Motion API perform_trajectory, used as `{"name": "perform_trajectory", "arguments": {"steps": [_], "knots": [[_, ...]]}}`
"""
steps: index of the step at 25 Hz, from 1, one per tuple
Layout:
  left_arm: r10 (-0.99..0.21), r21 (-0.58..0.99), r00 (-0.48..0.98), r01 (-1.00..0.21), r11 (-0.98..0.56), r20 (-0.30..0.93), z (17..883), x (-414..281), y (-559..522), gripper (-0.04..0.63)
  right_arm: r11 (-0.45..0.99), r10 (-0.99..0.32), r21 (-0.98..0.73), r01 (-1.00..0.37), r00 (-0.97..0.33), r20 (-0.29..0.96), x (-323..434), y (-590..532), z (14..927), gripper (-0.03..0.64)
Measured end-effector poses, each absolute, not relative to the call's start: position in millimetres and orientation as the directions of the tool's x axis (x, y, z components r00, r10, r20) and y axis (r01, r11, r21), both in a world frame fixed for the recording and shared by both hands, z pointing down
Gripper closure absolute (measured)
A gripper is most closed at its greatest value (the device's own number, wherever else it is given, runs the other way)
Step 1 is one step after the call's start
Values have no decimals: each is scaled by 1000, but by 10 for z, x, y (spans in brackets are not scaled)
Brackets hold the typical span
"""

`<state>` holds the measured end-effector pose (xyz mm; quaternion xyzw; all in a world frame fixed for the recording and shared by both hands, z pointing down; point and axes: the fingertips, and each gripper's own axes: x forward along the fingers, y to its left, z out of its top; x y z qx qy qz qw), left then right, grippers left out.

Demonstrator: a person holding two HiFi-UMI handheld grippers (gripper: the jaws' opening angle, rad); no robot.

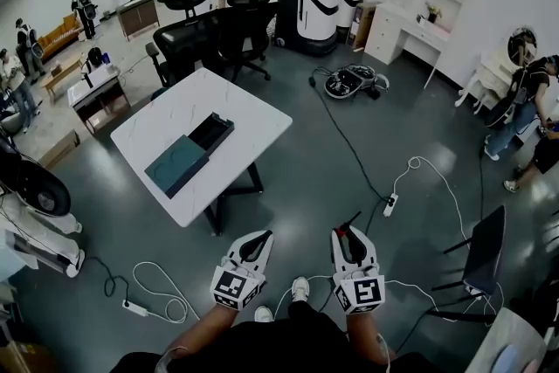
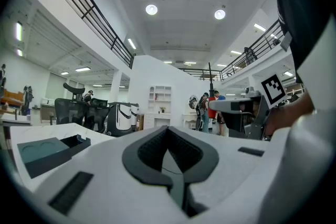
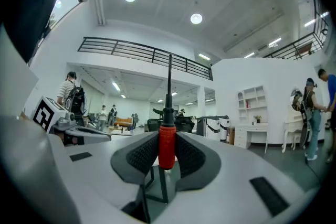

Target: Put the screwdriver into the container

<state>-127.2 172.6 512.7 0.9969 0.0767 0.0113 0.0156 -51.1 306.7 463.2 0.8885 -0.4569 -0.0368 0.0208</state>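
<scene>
Nearest, the right gripper [image 3: 167,153] is clamping the screwdriver [image 3: 167,145] by its red handle. The ribbed pads are pressing on both sides of the handle, and the black collar and thin metal shaft are sticking out past the jaw tips. The left gripper [image 2: 169,150] is sitting just beside it at about the same height. Its jaw tips are meeting and there is nothing between them.

Both grippers are hanging low in front of the person, over grey floor and white cables [image 1: 157,288], well apart from the work surface.

Handling, as a judgement: the tool is looking light and rigid. The handle is probably hard, smooth plastic, so it could twist or slide if the pinch is loosened. The handle is the right place to hold. The shaft is too thin and slick for these pads, and its long tip could catch on an edge.

Farther ahead, the white table [image 1: 262,120] is carrying the container [image 1: 179,163], a dark teal box. The near part is looking covered and the far end is showing an open dark compartment. It is still empty of the tool, so the carry and drop are not yet done. Office chairs [image 1: 218,35] are standing beyond the table.
</scene>
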Motion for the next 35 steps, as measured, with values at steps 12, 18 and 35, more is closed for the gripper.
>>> {"name": "perform_trajectory", "arguments": {"steps": [12,18,35], "knots": [[77,19,997,77,-997,7,5017,-332,1565,591,-545,-838,80,-835,543,-49,491,2971,4571,509],[51,0,999,51,-999,20,5009,113,1608,591,-522,-853,81,-849,520,-41,983,3001,4614,509],[-84,37,996,-86,-996,43,5214,513,741,591,-433,-901,77,-898,435,-2,1608,2088,4839,509]]}}
